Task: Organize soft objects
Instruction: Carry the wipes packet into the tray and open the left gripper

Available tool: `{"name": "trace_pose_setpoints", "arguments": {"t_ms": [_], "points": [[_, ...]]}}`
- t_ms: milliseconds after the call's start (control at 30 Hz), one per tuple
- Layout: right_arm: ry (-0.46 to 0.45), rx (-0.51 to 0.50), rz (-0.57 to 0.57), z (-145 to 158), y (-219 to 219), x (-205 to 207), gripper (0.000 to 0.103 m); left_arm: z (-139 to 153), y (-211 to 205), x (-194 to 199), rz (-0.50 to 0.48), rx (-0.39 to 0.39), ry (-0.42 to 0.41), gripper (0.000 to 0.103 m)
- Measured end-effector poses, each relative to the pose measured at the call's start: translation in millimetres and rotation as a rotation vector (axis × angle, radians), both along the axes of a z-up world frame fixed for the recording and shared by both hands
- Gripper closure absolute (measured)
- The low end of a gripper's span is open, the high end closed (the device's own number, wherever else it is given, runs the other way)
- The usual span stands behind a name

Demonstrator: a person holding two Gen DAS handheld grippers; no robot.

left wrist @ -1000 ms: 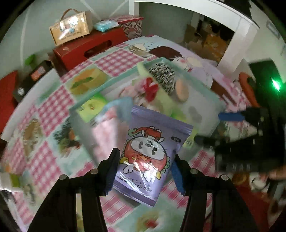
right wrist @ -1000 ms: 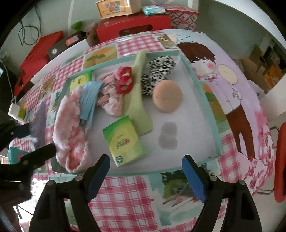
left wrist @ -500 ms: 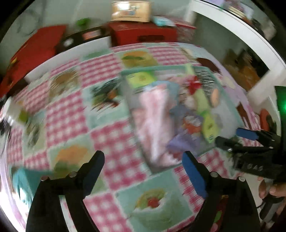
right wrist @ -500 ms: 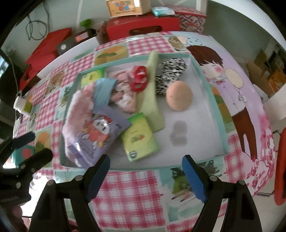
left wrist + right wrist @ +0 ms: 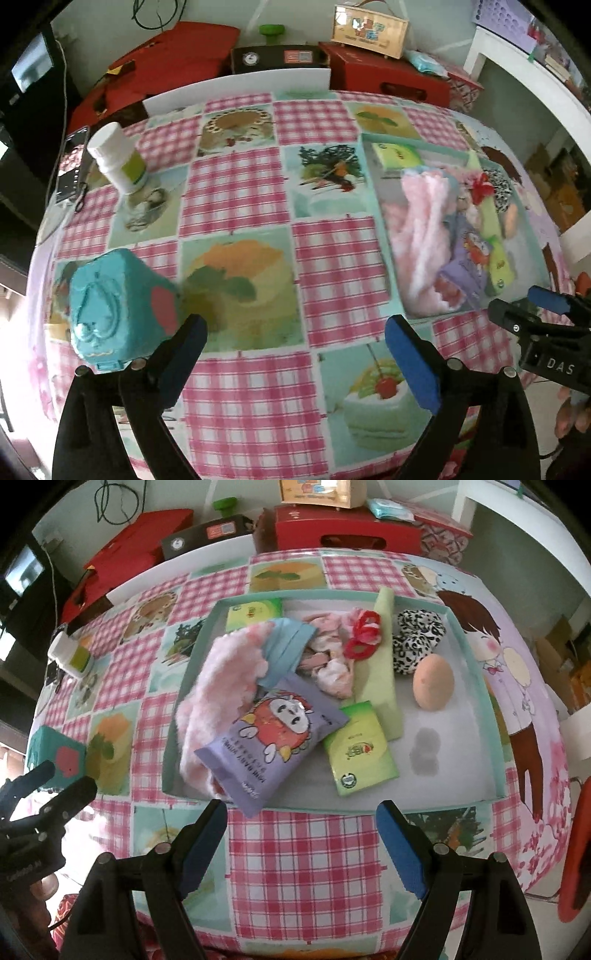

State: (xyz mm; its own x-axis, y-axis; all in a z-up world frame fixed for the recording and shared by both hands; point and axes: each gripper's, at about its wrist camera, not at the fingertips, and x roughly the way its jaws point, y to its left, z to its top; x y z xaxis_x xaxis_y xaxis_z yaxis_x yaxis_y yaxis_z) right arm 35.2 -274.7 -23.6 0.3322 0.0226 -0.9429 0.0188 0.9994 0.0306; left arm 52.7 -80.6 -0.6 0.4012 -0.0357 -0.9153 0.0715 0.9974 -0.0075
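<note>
Pouch [image 5: 271,740] lies diagonally across tray [image 5: 476,672], bottom corner over near rim; both grippers' fingers wide, empty.

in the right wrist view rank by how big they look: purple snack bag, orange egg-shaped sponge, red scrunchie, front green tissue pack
1. purple snack bag
2. front green tissue pack
3. orange egg-shaped sponge
4. red scrunchie, though it lies farther back

Black left gripper [image 5: 295,336] with blue-padded jaws, silver screws
</note>
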Motion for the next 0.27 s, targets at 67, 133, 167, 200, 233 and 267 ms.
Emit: {"name": "trace_pose_setpoints", "arguments": {"t_ms": [67, 133, 167, 200, 233, 267], "points": [[0.001, -0.003, 0.005, -0.5, 2.6, -0.1, 0.018, 3.5, 2.0, -2.3, 0.018, 0.015, -0.028, 0.006], [0.004, -0.005, 0.008, -1.3, 3.9, -0.2, 0.018, 5.4, 1.2, -4.0, 0.011, 0.02, -0.041, 0.006], [0.005, -0.006, 0.009, -1.8, 4.5, -0.3, 0.018, 5.1, 0.2, -4.2, 0.009, 0.027, -0.041, 0.006], [0.007, -0.006, 0.009, -2.2, 4.8, -0.5, 0.018, 4.7, -0.2, -4.2, 0.01, 0.033, -0.04, 0.006], [0.007, -0.006, 0.009, -2.2, 4.3, -0.5, 0.018, 3.8, -0.4, -3.9, 0.011, 0.033, -0.037, 0.006], [0.008, -0.006, 0.008, -2.4, 4.1, -0.6, 0.018, 3.3, -0.4, -3.6, 0.01, 0.028, -0.033, 0.006]]}}
